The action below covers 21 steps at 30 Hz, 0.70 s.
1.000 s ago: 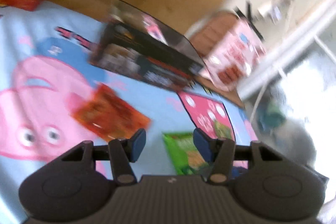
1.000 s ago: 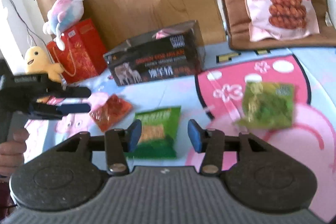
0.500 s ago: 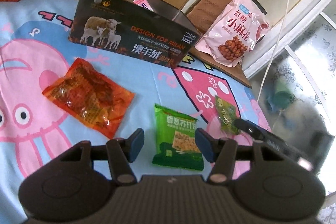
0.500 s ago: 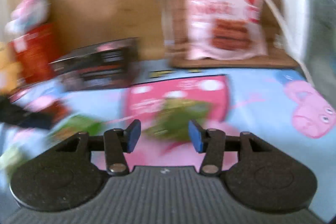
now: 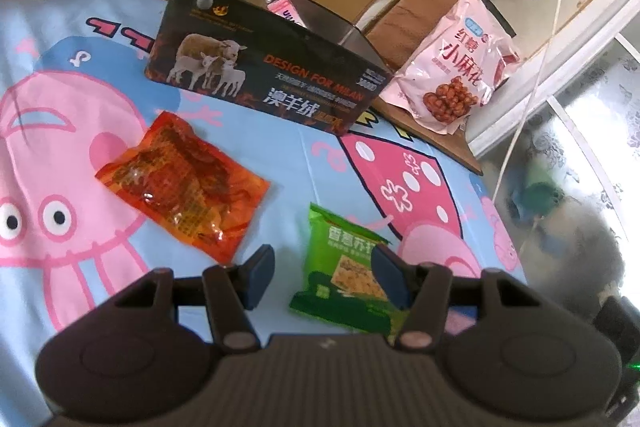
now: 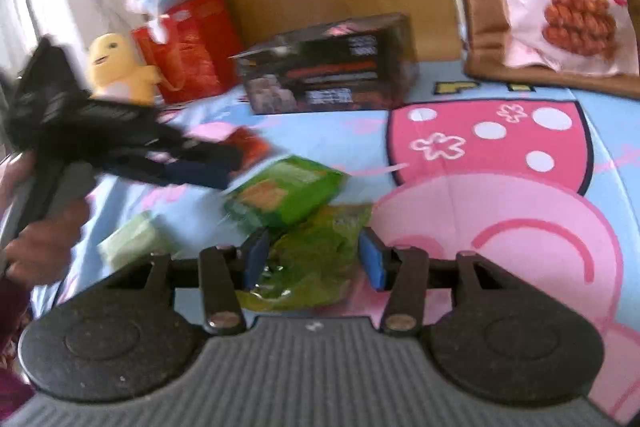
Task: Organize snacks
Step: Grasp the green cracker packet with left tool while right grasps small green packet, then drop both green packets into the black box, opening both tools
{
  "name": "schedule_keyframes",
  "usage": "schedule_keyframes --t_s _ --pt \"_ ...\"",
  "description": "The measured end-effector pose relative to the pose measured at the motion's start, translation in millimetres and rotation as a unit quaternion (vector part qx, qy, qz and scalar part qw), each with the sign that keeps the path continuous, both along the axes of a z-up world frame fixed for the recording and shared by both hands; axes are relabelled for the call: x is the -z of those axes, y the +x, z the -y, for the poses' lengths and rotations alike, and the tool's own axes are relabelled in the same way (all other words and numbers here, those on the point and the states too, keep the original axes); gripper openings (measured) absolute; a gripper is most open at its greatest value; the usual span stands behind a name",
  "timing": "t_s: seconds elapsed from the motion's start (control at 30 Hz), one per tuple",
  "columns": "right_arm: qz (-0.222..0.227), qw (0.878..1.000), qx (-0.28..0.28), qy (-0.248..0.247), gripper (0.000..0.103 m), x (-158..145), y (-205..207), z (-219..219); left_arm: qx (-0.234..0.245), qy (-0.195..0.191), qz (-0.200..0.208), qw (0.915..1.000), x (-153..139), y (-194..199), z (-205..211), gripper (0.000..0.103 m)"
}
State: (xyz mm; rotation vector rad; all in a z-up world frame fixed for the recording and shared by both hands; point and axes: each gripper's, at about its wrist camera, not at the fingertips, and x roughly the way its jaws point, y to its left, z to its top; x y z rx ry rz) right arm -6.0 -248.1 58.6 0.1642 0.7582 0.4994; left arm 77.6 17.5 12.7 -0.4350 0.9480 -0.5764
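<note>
Hovering wide open, the left gripper (image 5: pixel 322 277) frames the green cracker packet (image 5: pixel 344 275). The right gripper (image 6: pixel 314 259), fingers wide, straddles a yellow-green packet (image 6: pixel 316 259).

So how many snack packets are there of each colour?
Green: 3, the bright green cracker packet, the crinkly olive-green packet, and a pale green packet, blurred.
Orange-red: 1, the shiny plastic packet.
Pink: 1, the big pink bag.
Total: 5
</note>
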Motion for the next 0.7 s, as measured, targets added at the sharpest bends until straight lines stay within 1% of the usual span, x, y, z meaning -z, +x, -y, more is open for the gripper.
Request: schedule_keyframes --t_s 0.03,0.07,0.13,0.2,0.23,0.33,0.4,0.47,0.53,0.57,0.63,0.7 --pt "0.011 1.0 0.007 -0.01 0.061 -4 -5 0 0.002 -0.001 0.0 1.0 0 0 1 0.055" --pt "0.023 0.999 0.019 -0.015 0.061 -9 -8 1 0.005 -0.002 0.0 1.0 0 0 2 0.055" --pt "0.038 0.999 0.029 0.002 0.061 -19 -8 6 0.009 0.0 0.0 1.0 1 0 5 0.055" --pt "0.044 0.999 0.016 0.023 0.061 -25 -2 3 0.01 0.001 -0.002 1.0 2 1 7 0.055" --pt "0.044 0.999 0.006 0.022 0.061 -26 2 -3 0.01 0.0 -0.003 0.9999 3 0 7 0.055" --pt "0.035 0.999 -0.028 -0.023 0.061 -18 12 -31 0.014 0.003 -0.006 0.9999 5 -1 7 0.055" --pt "0.025 0.997 -0.047 -0.06 0.06 -4 18 -47 0.018 0.003 -0.006 0.9998 8 1 9 0.053" --pt "0.019 0.995 -0.06 -0.081 0.06 9 22 -57 0.029 0.01 0.0 0.9995 8 3 15 0.052" --pt "0.046 0.993 -0.058 -0.095 0.048 15 26 -64 0.031 0.021 0.006 0.9993 5 4 20 0.051" --pt "0.051 0.992 -0.056 -0.1 0.046 15 28 -68 0.029 0.025 0.012 0.9992 3 5 20 0.051" --pt "0.058 0.992 -0.043 -0.103 0.044 12 33 -72 0.022 0.015 0.027 0.9993 -8 8 16 0.051" --pt "0.08 0.992 -0.036 -0.088 0.044 2 36 -70 0.014 0.006 0.052 0.9985 -24 13 11 0.051"
